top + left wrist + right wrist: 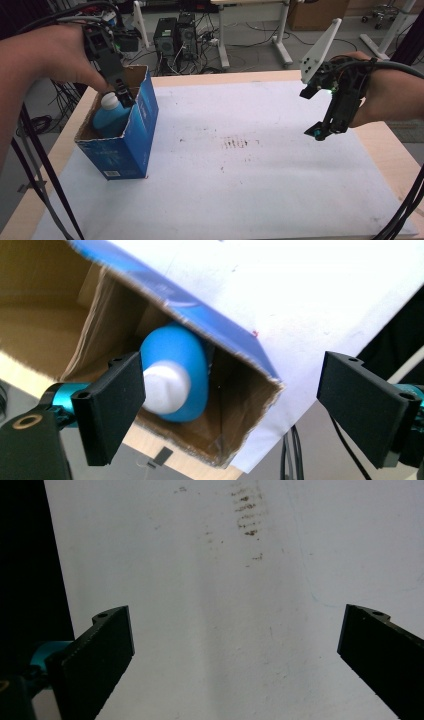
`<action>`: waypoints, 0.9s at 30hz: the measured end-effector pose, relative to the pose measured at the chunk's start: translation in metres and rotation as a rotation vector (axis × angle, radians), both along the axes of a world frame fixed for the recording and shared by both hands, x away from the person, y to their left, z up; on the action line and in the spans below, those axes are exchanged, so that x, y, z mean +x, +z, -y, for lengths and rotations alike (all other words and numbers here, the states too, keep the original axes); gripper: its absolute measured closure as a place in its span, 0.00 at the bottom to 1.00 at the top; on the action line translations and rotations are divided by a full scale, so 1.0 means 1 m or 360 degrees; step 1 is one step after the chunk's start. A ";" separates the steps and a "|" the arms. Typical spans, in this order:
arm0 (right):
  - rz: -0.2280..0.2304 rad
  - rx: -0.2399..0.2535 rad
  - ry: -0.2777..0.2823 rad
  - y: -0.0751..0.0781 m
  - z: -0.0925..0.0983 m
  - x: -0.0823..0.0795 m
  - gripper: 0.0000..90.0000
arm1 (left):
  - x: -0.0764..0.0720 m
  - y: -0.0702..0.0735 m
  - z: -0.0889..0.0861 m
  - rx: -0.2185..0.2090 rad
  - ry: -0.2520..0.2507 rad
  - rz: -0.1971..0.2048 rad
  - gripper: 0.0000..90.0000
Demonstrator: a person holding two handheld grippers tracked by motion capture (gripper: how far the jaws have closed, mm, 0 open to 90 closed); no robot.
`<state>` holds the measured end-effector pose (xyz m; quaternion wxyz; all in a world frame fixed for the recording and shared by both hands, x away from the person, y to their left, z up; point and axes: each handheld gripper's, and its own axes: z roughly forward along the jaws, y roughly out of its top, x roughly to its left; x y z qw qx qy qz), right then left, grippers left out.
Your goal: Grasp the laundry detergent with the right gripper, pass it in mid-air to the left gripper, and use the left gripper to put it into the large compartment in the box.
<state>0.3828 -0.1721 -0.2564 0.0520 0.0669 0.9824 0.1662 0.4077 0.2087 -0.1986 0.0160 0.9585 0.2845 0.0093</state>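
Left gripper (230, 410) spread wide above bottle (175, 372) in box (235, 345), holding nothing; right gripper (235, 665) spread, empty.

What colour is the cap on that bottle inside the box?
White, on a blue bottle; the cap shows best in the left gripper view.

Blue bottle (111, 119) with white cap, upright inside open blue cardboard box (134, 145) at table's left.
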 end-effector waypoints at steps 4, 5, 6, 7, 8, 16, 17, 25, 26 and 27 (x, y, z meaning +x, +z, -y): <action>-0.0025 -0.0044 0.0014 -0.002 -0.002 0.001 0.01 | -0.004 -0.001 0.014 0.0006 -0.0100 -0.0026 0.10; -0.0035 -0.0070 0.0019 -0.003 -0.003 0.002 0.01 | -0.005 -0.001 0.016 0.0007 -0.0121 -0.0027 0.09; -0.0036 -0.0077 0.0023 -0.003 -0.004 0.002 0.01 | -0.005 -0.002 0.018 0.0007 -0.0131 -0.0027 0.09; -0.0039 -0.0083 0.0025 -0.003 -0.004 0.003 0.01 | -0.006 -0.003 0.021 0.0008 -0.0138 -0.0032 0.09; -0.0046 -0.0091 0.0020 -0.004 -0.004 0.002 0.01 | -0.007 -0.003 0.024 0.0015 -0.0166 -0.0031 0.08; -0.0086 -0.0170 0.0072 -0.007 -0.007 0.003 0.01 | -0.009 -0.011 0.047 0.0026 -0.0333 -0.0053 0.05; -0.0094 -0.0187 0.0072 -0.007 -0.006 0.004 0.01 | -0.009 -0.013 0.050 0.0027 -0.0367 -0.0055 0.05; -0.0129 -0.0237 0.0084 -0.014 -0.002 0.008 0.01 | -0.007 -0.025 0.072 0.0026 -0.0488 -0.0086 0.02; -0.0129 -0.0237 0.0084 -0.014 -0.002 0.008 0.01 | -0.007 -0.025 0.072 0.0026 -0.0488 -0.0086 0.02; -0.0146 -0.0259 0.0086 -0.018 -0.001 0.010 0.01 | -0.006 -0.028 0.077 0.0028 -0.0524 -0.0095 0.02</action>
